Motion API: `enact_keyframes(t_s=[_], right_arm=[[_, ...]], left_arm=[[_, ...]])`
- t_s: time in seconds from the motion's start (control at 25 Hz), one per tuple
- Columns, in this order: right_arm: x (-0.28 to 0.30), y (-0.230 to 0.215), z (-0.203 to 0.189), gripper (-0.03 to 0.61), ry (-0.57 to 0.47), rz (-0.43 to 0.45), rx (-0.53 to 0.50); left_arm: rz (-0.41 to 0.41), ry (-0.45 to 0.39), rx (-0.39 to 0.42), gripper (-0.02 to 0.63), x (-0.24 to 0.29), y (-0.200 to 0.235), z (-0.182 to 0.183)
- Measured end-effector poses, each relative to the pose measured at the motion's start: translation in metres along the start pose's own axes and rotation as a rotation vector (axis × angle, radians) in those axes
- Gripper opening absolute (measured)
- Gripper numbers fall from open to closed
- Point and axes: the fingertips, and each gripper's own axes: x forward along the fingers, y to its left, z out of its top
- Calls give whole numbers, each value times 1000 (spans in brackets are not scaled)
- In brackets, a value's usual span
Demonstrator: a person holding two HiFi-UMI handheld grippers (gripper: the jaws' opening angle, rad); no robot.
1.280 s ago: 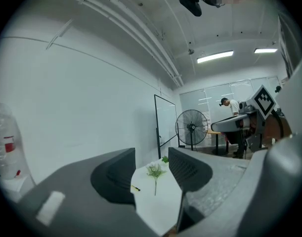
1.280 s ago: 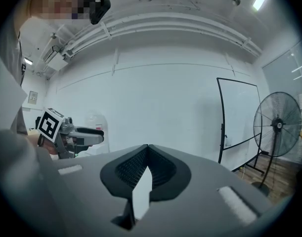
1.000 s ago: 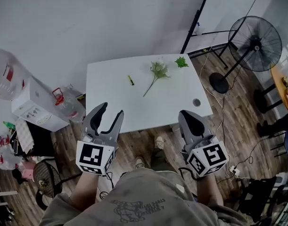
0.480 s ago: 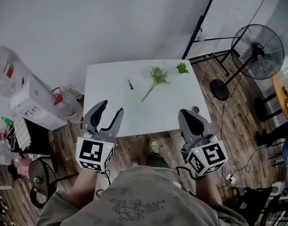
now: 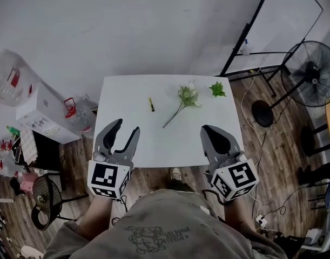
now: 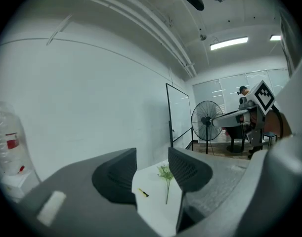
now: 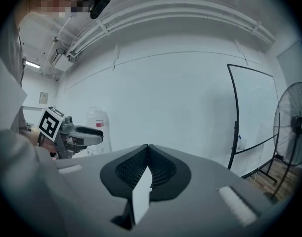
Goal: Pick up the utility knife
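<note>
- My left gripper (image 5: 127, 126) hangs at the table's (image 5: 121, 88) near edge, jaws spread, empty.
- My right gripper (image 5: 209, 129) is clenched on nothing.
- The utility knife (image 5: 151, 104) lies on the table's far half.

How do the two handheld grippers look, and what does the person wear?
The left gripper and the right gripper are both grey plastic, each with two curved jaws that have a dark ribbed lining. Each carries a white cube with black square markers. The person wears a grey-green shirt with a dark print.
</note>
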Motion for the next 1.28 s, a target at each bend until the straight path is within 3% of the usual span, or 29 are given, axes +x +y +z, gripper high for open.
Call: enact_keyframes(t_s=[0.28, 0.52, 0.72, 0.92, 1.28], right_arm=[[55, -59, 7, 29, 12, 123, -7], [85, -87, 17, 28, -5, 239, -19], [99, -101, 24, 28, -36, 276, 34], [109, -99, 33, 29, -56, 276, 38], [131, -97, 19, 28, -6, 219, 67]], left_arm=[[91, 33, -23, 196, 67, 4, 7], [209, 72, -56, 196, 92, 12, 4], [225, 70, -47, 196, 101, 12, 13], [242, 88, -27, 196, 103, 25, 18], [186, 81, -19, 196, 111, 44, 19]])
